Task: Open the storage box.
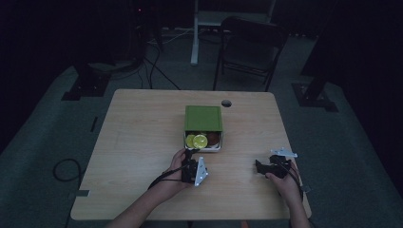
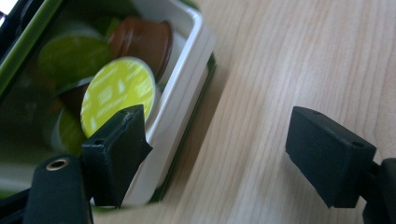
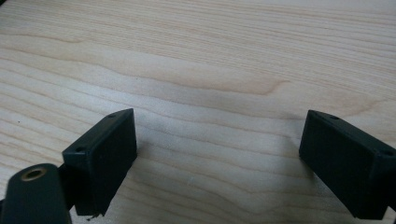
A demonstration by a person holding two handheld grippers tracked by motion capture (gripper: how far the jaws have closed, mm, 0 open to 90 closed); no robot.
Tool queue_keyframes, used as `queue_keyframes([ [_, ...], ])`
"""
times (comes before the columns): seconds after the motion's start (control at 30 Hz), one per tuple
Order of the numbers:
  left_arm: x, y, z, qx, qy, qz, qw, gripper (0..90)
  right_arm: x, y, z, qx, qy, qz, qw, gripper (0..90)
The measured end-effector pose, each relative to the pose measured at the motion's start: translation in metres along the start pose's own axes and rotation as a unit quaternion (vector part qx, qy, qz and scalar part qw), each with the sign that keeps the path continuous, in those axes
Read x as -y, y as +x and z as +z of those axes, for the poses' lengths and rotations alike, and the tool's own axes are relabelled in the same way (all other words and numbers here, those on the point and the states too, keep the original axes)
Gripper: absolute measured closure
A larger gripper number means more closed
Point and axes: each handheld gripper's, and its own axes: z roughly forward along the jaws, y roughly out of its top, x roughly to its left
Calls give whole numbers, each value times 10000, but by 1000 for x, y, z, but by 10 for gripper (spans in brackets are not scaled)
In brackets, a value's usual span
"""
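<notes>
Both grippers' jaws wide apart and empty, left gripper (image 1: pixel 189 153) beside the capsule box (image 1: pixel 203 124).

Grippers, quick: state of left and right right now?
Left gripper: open, nothing held, at the rim of the capsule box.
Right gripper: open, nothing held, over the bare table.

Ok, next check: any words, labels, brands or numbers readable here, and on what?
None can be read.
Lime-green capsule lid: pale marks, too blurred to read as letters.
Brown capsule: no print visible.
Green box lid: plain.
White tray: plain.
</notes>
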Motion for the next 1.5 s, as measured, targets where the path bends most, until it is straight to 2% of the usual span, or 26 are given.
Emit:
queue_keyframes([
  [0.17, -6, -3, 8, -11, -132, 236, 9996, 211, 0, 0, 0, 0, -2, 0, 10000, 107],
  [0.27, -10, -5, 13, -116, -213, 404, 9989, 220, 0, 0, 0, 0, -1, 1, 10000, 107],
  [0.37, -13, -6, 17, -172, -330, 417, 9984, 242, 0, 0, 0, 3, 0, 0, 10000, 107],
  [0.4, -15, -6, 19, -227, -372, 526, 9977, 242, 0, 0, 0, 2, -1, 0, 10000, 107],
  [0.47, -17, -6, 23, -262, -404, 556, 9973, 271, 0, 0, 0, 3, -2, -2, 10000, 107],
  [0.6, -18, -5, 29, -395, -360, 664, 9964, 337, 0, 0, 0, -1, -3, -3, 10000, 108],
  [0.73, -19, -6, 36, -538, -216, 985, 9934, 384, 0, 0, 0, -1, -2, -2, 10000, 108],
  [0.83, -21, -7, 41, -599, -190, 1133, 9916, 427, 0, 0, 0, -1, -3, -2, 10000, 108],
  [1.1, -23, -9, 48, -729, -27, 1287, 9890, 502, 0, 0, 0, 0, -2, -1, 10000, 108],
  [1.23, -25, -6, 49, -795, -13, 1268, 9887, 585, 0, 0, 0, 1, -4, -3, 10000, 108],
  [1.33, -25, -5, 49, -853, -3, 1356, 9871, 646, 0, 0, 0, 1, -3, -3, 10000, 108],
  [1.43, -26, -6, 49, -916, 3, 1531, 9840, 679, 0, 0, 0, 1, -3, -3, 10000, 108],
  [1.5, -25, -7, 49, -931, -6, 1556, 9834, 681, 0, 0, 0, 2, -3, -3, 10000, 108],
])
